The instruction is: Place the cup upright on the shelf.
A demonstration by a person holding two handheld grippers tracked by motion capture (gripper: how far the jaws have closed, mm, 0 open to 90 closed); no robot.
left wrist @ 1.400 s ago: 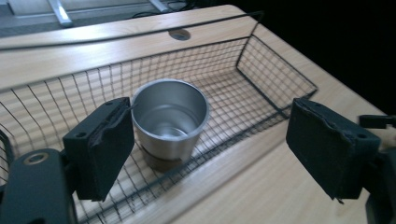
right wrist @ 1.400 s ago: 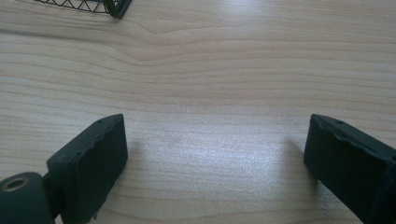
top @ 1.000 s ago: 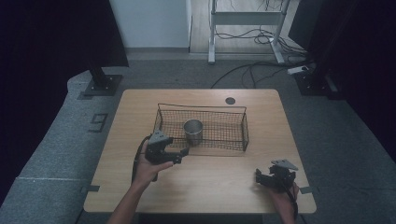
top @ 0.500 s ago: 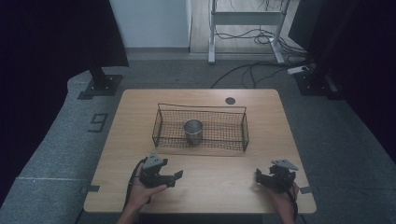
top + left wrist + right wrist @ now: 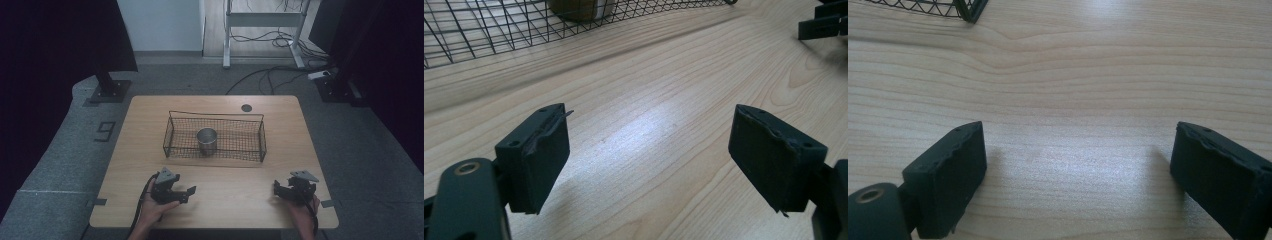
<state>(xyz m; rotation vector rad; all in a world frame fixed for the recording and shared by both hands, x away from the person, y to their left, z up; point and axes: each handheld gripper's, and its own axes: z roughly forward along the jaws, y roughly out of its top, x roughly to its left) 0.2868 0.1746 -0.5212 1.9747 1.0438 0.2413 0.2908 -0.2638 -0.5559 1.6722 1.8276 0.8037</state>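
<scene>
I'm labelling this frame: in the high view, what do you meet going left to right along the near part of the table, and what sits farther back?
Left gripper → bare wooden table → right gripper. Farther back: wire basket with a metal cup standing inside it.

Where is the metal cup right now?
In the high view the metal cup stands upright inside the wire basket, left of its middle, at the table's centre. It is beyond the left gripper, which rests near the table's front edge.
</scene>
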